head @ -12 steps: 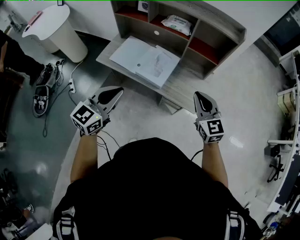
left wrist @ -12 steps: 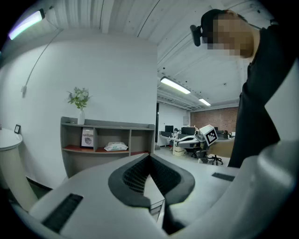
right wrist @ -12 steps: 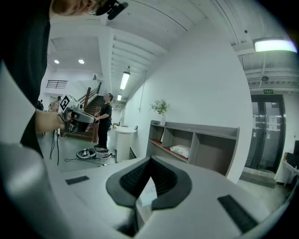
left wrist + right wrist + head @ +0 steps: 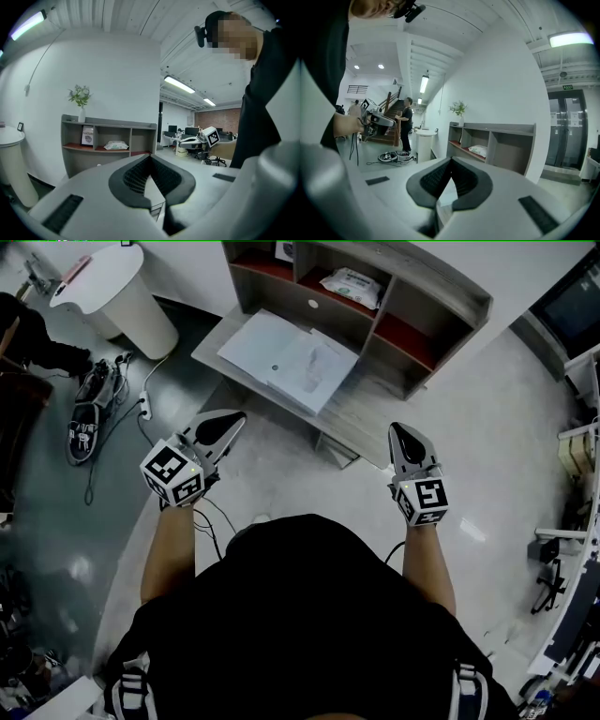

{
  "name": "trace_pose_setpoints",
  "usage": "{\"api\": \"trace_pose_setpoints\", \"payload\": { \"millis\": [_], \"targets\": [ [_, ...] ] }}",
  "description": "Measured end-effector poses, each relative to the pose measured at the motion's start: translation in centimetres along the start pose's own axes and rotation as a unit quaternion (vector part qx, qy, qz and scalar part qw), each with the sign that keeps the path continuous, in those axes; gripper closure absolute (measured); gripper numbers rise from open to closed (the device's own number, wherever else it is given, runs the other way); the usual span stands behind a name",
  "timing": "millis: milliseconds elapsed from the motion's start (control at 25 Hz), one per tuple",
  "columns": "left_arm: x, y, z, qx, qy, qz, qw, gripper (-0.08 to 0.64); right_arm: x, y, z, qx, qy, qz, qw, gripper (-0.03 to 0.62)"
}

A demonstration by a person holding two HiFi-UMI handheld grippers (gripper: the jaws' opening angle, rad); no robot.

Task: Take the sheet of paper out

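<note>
White sheets of paper (image 4: 286,357) lie spread on a low wooden desk (image 4: 361,413), in what looks like an open folder. They are in front of its shelf unit (image 4: 441,301). My left gripper (image 4: 234,420) hovers short of the desk's near left corner, jaws shut and empty. My right gripper (image 4: 398,430) is held level near the desk's front edge, to the right of the paper, also shut with nothing in it. In the left gripper view my left gripper (image 4: 150,157) faces the shelves (image 4: 108,136). The right gripper (image 4: 451,160) does the same. The paper is hidden in both gripper views.
A pack of wipes (image 4: 350,287) lies on a shelf. A white round stand (image 4: 117,292) is at the upper left, with shoes and cables (image 4: 89,418) on the floor below it. A person (image 4: 407,123) stands beyond. An office chair (image 4: 553,573) is at the right.
Both grippers keep their places. Only a person at the picture's left edge has shifted.
</note>
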State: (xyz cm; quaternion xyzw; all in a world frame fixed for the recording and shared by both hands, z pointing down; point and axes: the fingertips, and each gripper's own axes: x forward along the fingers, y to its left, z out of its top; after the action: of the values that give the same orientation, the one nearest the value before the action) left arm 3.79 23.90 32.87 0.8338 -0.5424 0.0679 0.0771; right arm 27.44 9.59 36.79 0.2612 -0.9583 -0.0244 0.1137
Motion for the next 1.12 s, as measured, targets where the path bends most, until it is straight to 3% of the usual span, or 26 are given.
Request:
{"api": "trace_pose_setpoints", "payload": {
  "millis": [520,760,1120],
  "targets": [
    [1.9,-3.0,-0.4,-0.004,0.011,0.016,0.9998,0.54,-1.0,-2.0,-2.4,0.04,-0.001,0.039,0.998,0.58],
    [0.9,-2.2,-0.8,-0.01,0.016,0.028,0.9994,0.54,0.0,-1.4,-2.8,0.067,0.0,0.053,0.996,0.58],
    [-0.3,1.2,-1.8,-0.024,0.01,0.032,0.9991,0.54,1.8,0.0,-2.4,0.065,0.011,0.055,0.996,0.58]
  ]
}}
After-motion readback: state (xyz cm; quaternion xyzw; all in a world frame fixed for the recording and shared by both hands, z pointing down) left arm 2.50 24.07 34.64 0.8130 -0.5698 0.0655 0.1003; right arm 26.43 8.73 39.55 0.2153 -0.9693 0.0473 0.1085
